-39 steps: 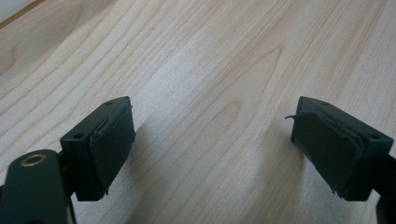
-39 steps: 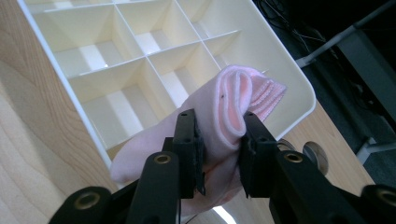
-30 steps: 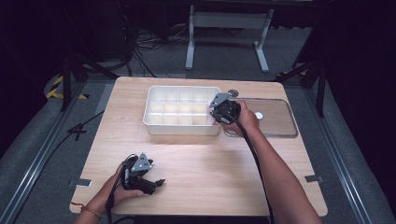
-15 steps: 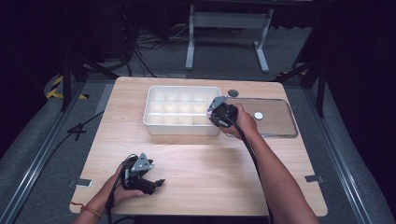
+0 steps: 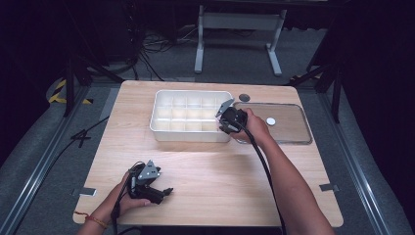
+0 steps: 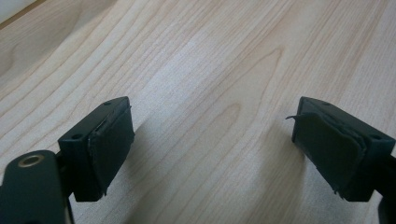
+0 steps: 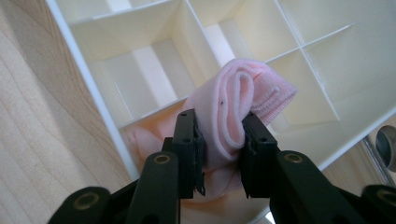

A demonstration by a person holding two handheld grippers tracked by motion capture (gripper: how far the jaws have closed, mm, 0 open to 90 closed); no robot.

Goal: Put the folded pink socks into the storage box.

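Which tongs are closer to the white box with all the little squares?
Right. The right tongs are over the white box, pinching a pink cloth; the left tongs sit far off, open.

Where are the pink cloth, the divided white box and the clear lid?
pink cloth (image 7: 233, 100): right gripper view, folded top above the claw.
divided white box (image 5: 188, 135): high view, near wall.
clear lid (image 5: 293, 125): high view, flat panel.

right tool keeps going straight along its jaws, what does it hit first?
Probably the white compartment box. The right tool is shut on a folded pink cloth and points down into the box, so the cloth's tip would likely meet a divider wall or compartment floor first. Depth is hard to judge.
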